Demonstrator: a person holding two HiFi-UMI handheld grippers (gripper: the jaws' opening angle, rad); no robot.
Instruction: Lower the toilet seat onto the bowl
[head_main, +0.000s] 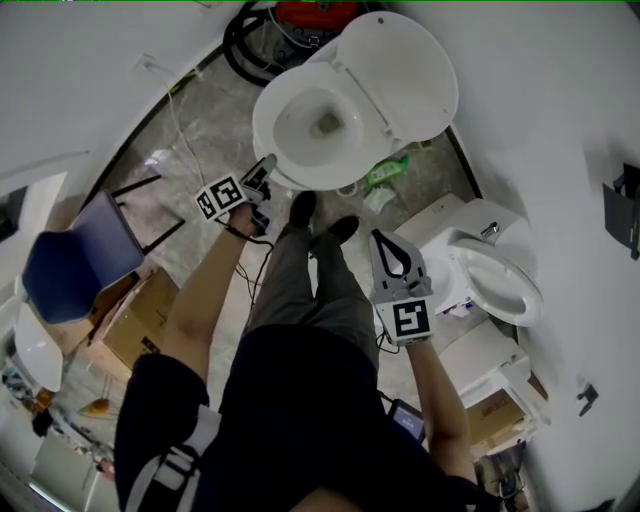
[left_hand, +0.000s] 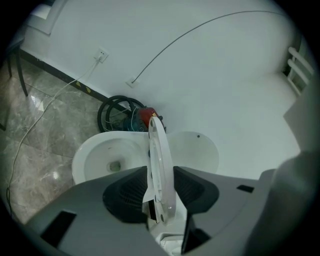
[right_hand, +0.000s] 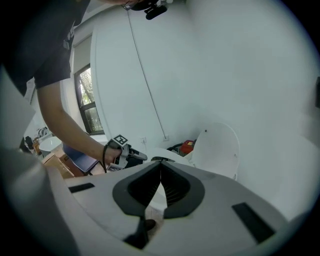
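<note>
Count: two grippers, two toilets, two cardboard boxes, one chair. Your left gripper (head_main: 262, 172) is clamped on the toilet seat (left_hand: 160, 170). Its own view has the seat edge-on between the two pads, both against its faces, with the bowl (left_hand: 90, 147) to the seat's left and the raised lid (left_hand: 197, 155) to its right. The seat stands up off the bowl, not yet down. Your right gripper (right_hand: 160, 165) is closed on nothing, pads meeting at the tips, held beside your right leg and apart from that toilet. Head view only: the second toilet (head_main: 495, 280) at your right, the blue chair (head_main: 70, 265) at your left, the first box (head_main: 140, 320) just beside the chair, and the other box (head_main: 490, 415) below the second toilet. From there the seat cannot be told from the bowl's rim. Left gripper view only: one wall socket (left_hand: 101, 55) with a white cable running down to the marble floor (left_hand: 30, 145). Right gripper view only: one window (right_hand: 87, 102), and your left hand (right_hand: 110, 153) on its gripper, seen from the side.
</note>
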